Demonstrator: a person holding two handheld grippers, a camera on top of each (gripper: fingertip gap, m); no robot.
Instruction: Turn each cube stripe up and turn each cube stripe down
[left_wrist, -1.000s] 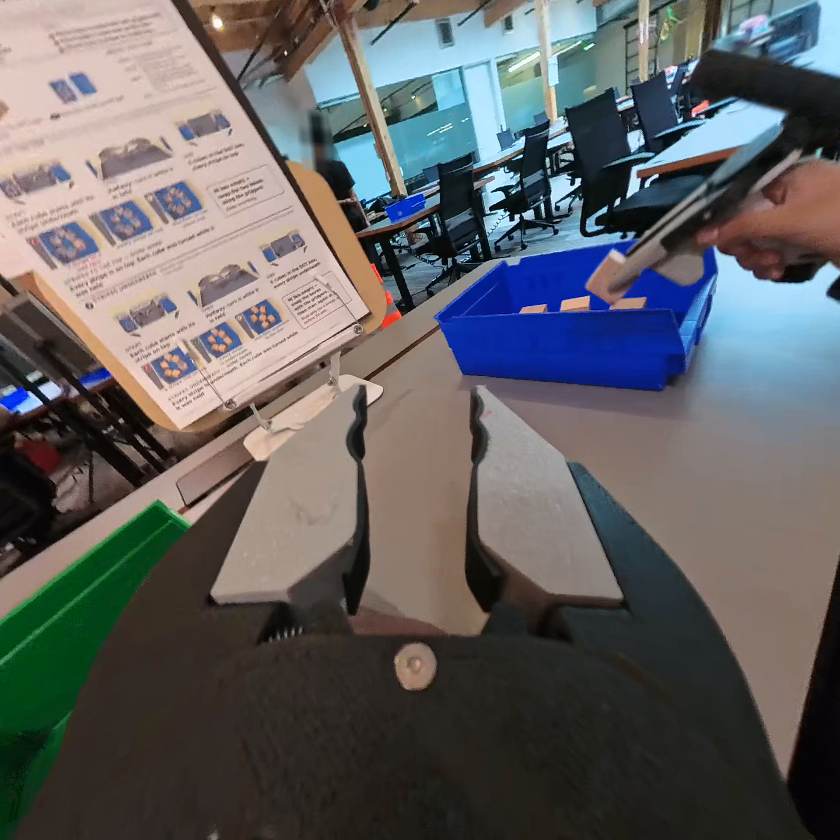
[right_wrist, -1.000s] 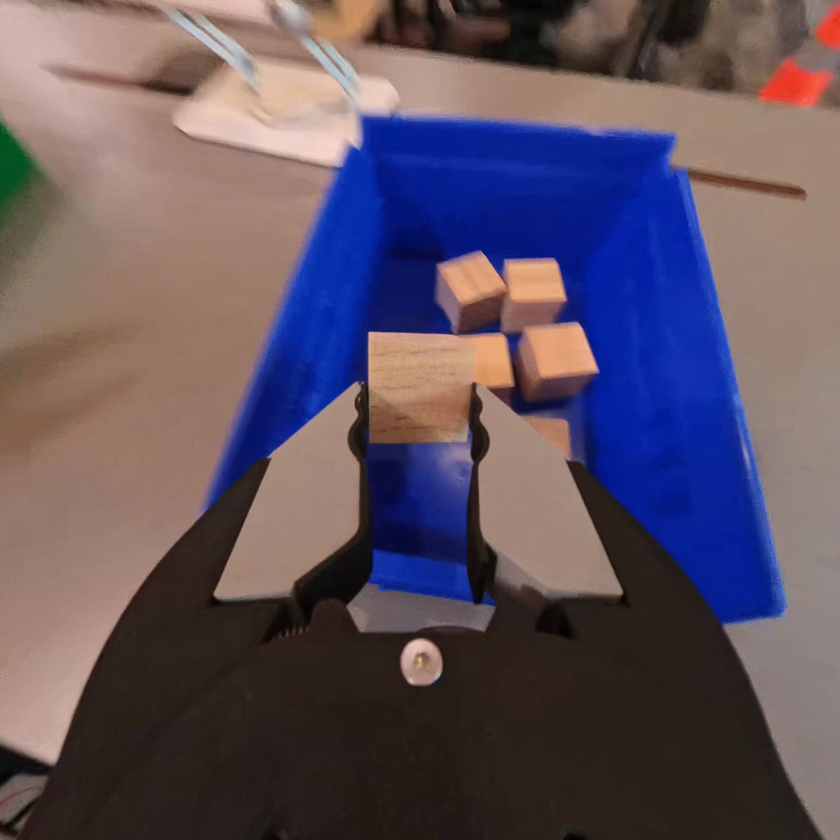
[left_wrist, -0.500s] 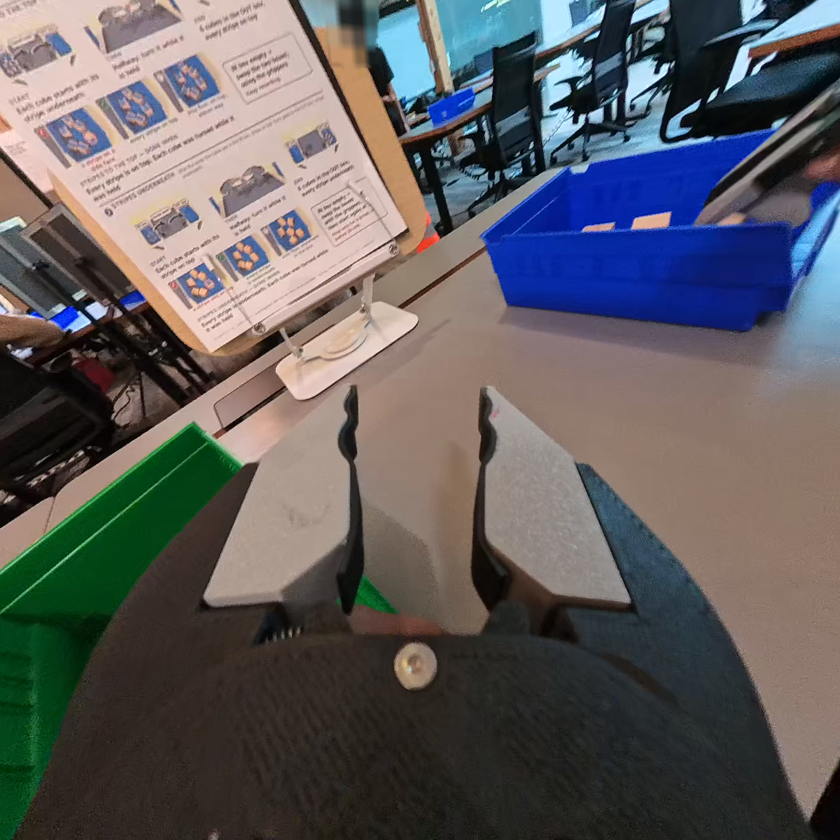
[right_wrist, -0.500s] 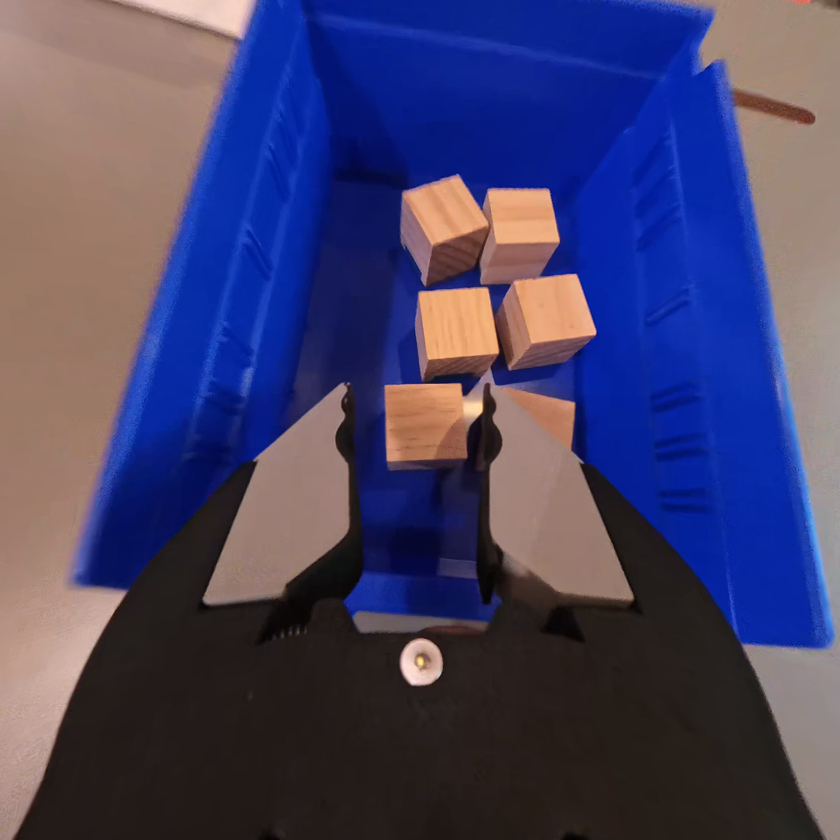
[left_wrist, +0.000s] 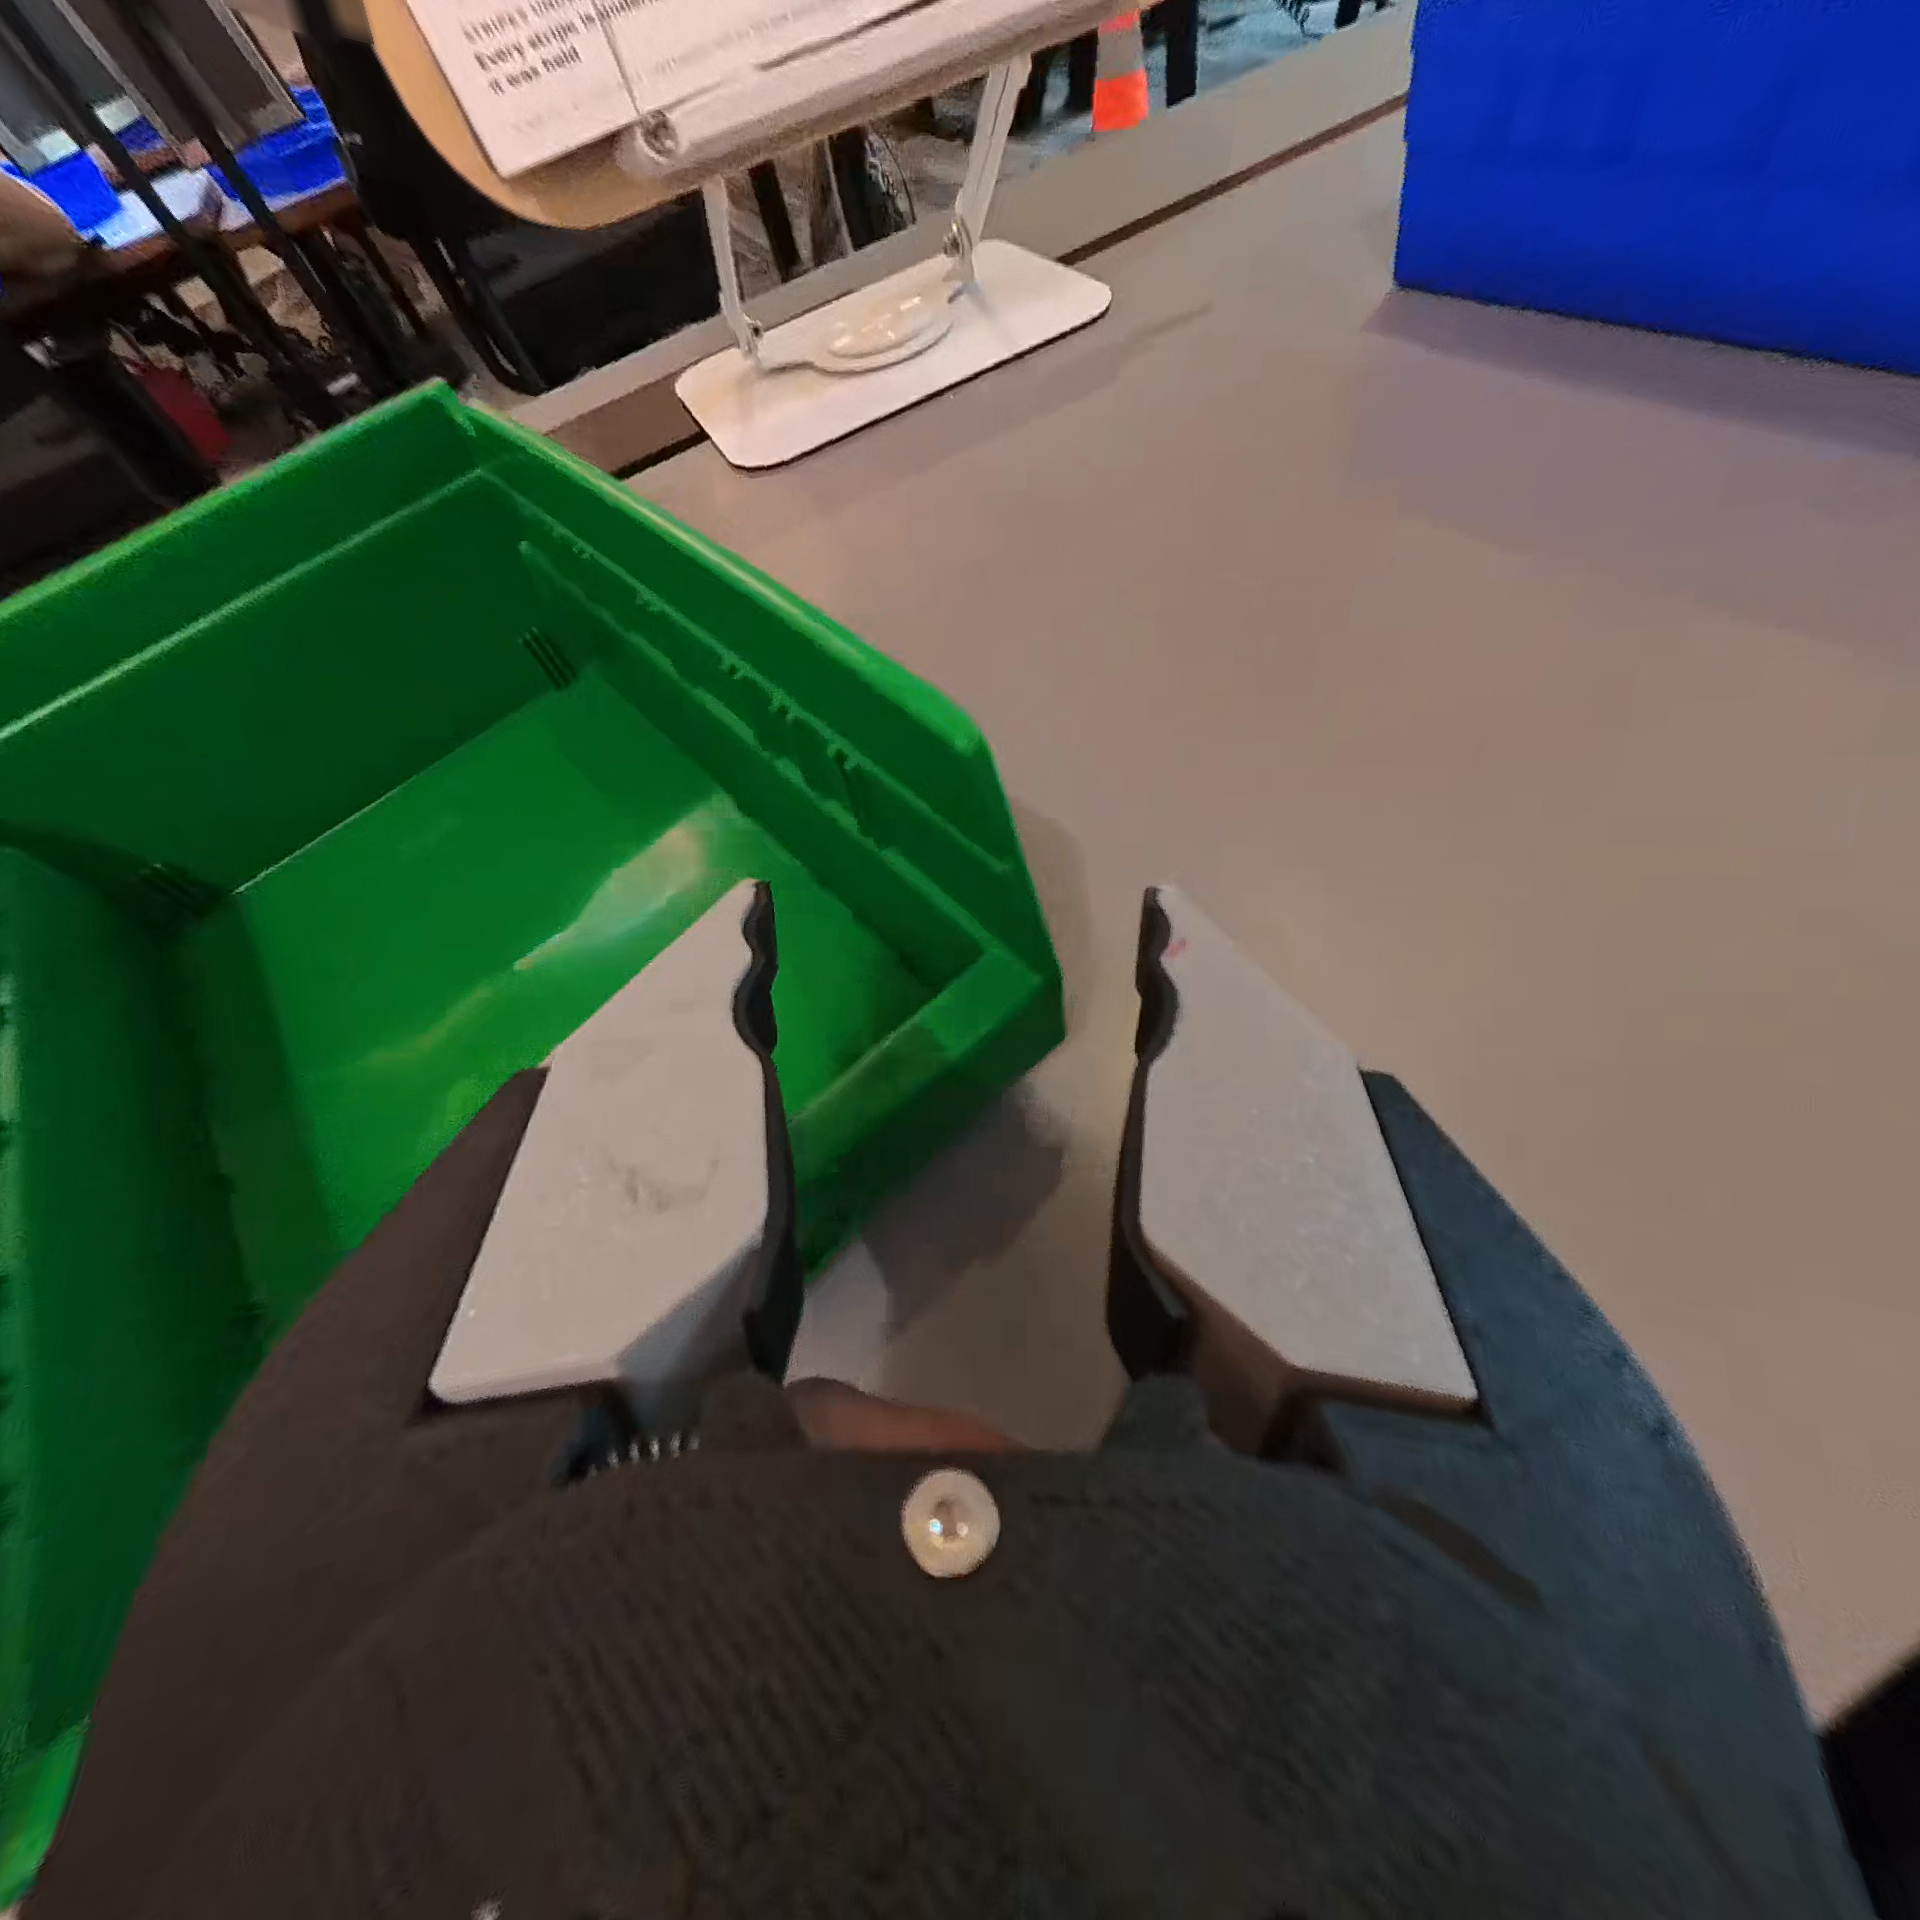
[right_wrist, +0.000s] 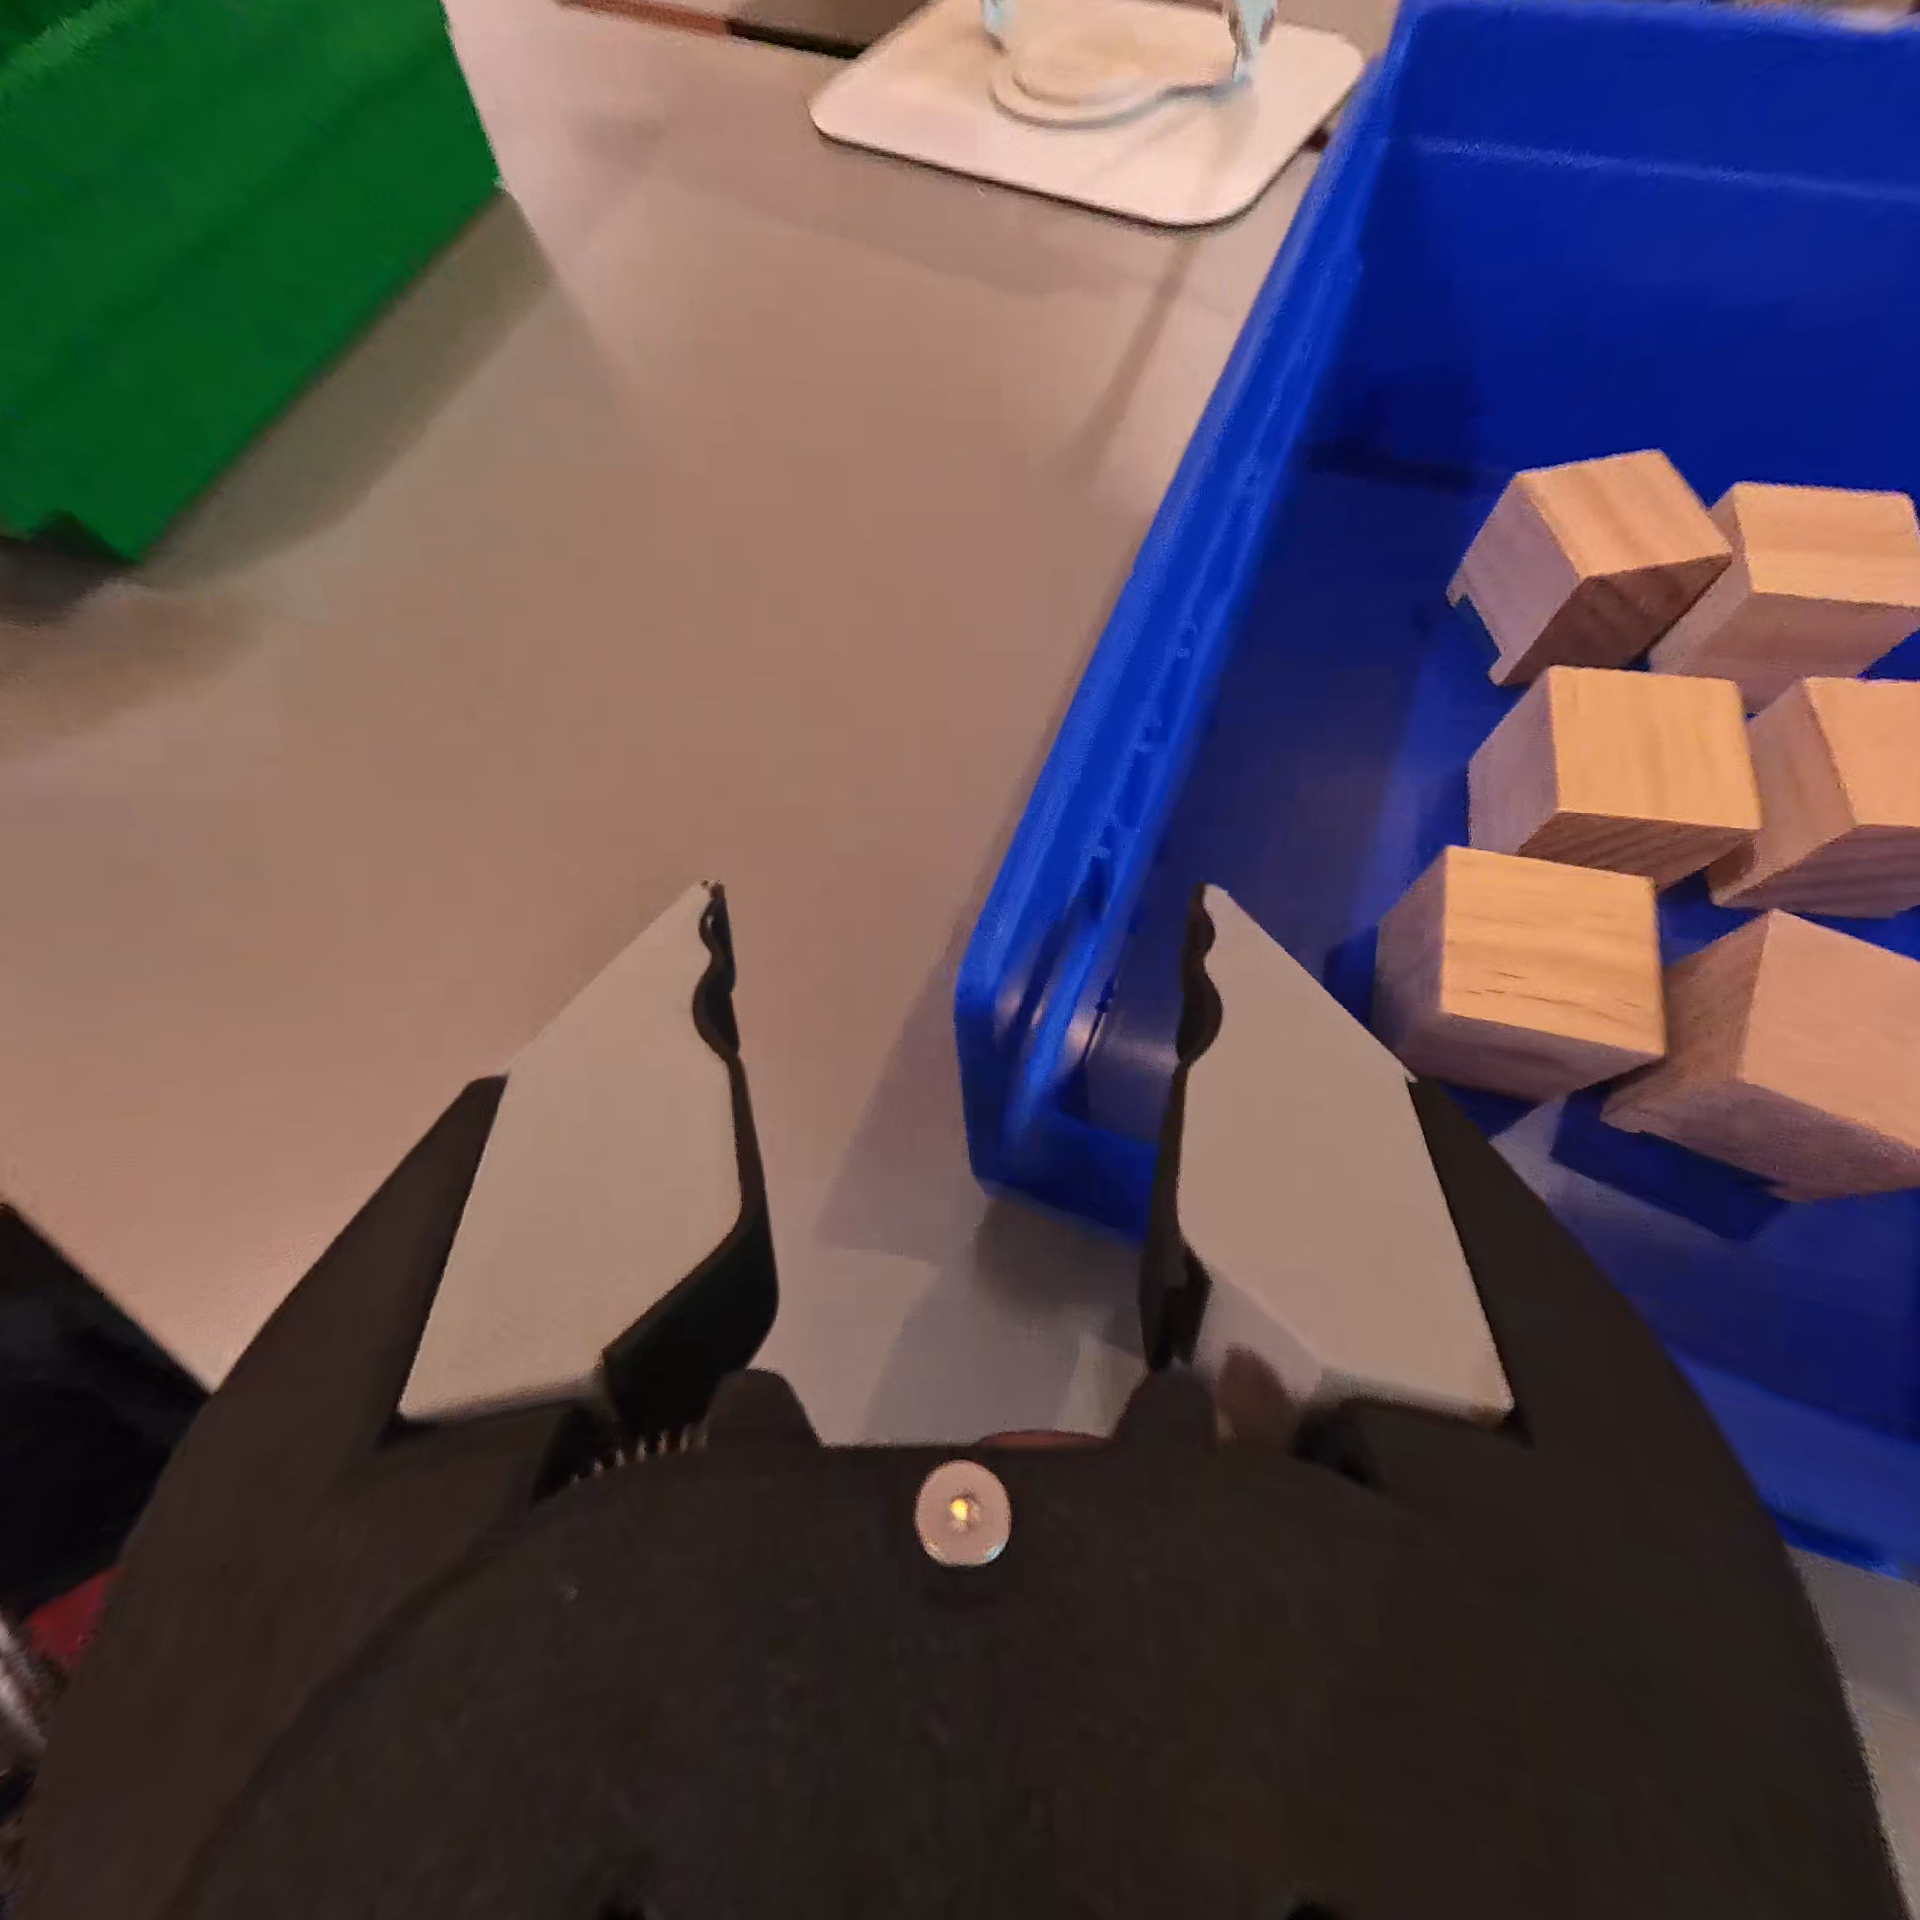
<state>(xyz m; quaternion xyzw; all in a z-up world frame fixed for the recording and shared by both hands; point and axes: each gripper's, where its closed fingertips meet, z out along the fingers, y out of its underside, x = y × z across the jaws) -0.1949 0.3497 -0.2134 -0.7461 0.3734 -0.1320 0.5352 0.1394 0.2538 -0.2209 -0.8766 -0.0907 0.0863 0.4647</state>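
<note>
Several plain wooden cubes lie in the blue bin at the right of the right wrist view; no stripe shows on their visible faces. The nearest cube sits by the bin's near left corner. My right gripper is open and empty, above the table at the bin's near left corner, left of the cubes. My left gripper is open and empty, above the near right corner of the green bin. The blue bin's wall shows in the left wrist view at the top right.
A white stand base holds an instruction sheet at the table's far edge; the base also shows in the right wrist view. The green bin stands at the left there. Grey table lies between the bins.
My right gripper set its cube down in the blue bin, opened and pulled back left over the bin's corner. My left gripper swung down and left toward the green bin and opened wider.
</note>
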